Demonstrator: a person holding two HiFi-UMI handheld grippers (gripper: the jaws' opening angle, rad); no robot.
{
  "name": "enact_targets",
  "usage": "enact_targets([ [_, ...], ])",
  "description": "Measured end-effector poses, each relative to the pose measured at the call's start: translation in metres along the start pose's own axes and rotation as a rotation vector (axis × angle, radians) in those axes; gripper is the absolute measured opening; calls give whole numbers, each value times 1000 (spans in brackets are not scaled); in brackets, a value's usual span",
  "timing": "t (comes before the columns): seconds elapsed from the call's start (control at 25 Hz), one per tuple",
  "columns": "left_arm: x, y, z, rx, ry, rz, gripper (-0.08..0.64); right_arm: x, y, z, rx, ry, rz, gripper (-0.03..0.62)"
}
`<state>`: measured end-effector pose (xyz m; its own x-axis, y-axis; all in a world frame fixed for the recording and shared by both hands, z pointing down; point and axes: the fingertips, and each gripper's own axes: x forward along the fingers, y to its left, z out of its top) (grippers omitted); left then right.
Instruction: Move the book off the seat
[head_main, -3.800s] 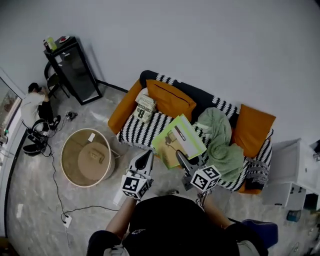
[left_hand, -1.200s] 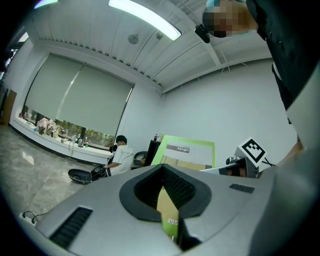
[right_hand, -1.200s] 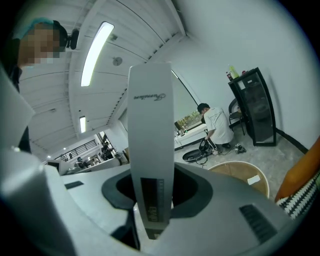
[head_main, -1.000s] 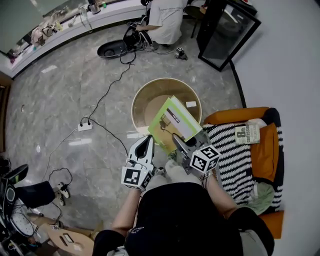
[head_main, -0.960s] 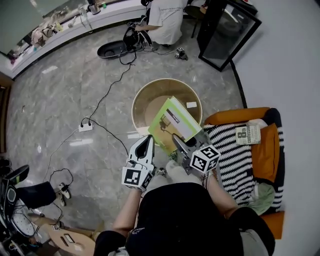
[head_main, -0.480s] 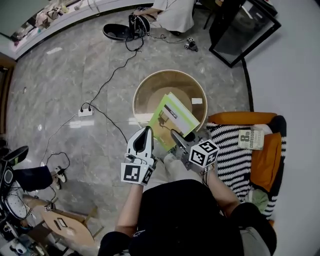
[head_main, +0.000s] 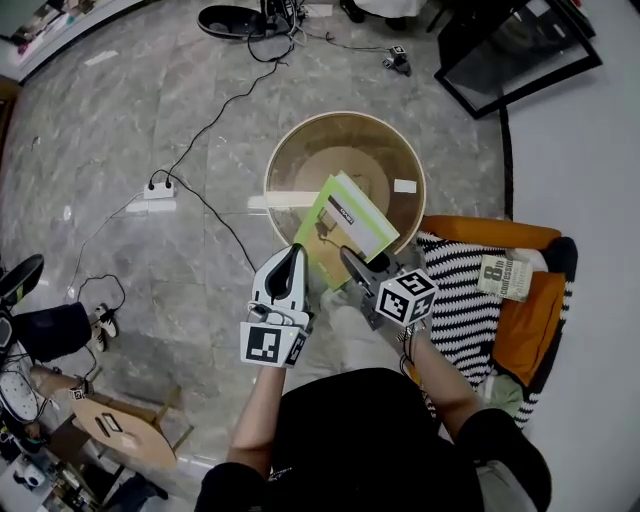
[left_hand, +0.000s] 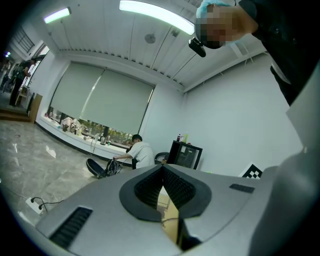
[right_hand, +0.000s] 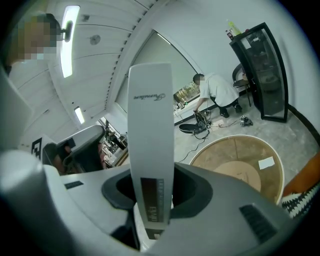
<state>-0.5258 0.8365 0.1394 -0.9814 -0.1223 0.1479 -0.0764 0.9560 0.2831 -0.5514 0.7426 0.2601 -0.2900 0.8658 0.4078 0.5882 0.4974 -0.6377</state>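
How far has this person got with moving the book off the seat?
Done: the green book is off the striped sofa seat. In hand: the right tongs grip its edge, holding it over the round table. Left: setting it down and letting go. The left tongs are shut, empty.

You stood on grey marble floor (head_main: 120, 120), a round wooden table (head_main: 310, 160) before you and the striped sofa (head_main: 470, 300) at your right. A black glass-fronted cabinet (head_main: 520, 50) sat by the white wall (head_main: 600, 150); light strips (left_hand: 155, 12) lit the ceiling (left_hand: 100, 35).
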Motion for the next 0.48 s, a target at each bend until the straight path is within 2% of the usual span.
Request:
enact_targets([
  [0.12,10,18,-15,-28,26,-17,11,24,-6,-7,11,15,-10,138],
  [0.48,48,51,-56,-56,87,-158,11,92,-35,-39,99,21,-63,138],
])
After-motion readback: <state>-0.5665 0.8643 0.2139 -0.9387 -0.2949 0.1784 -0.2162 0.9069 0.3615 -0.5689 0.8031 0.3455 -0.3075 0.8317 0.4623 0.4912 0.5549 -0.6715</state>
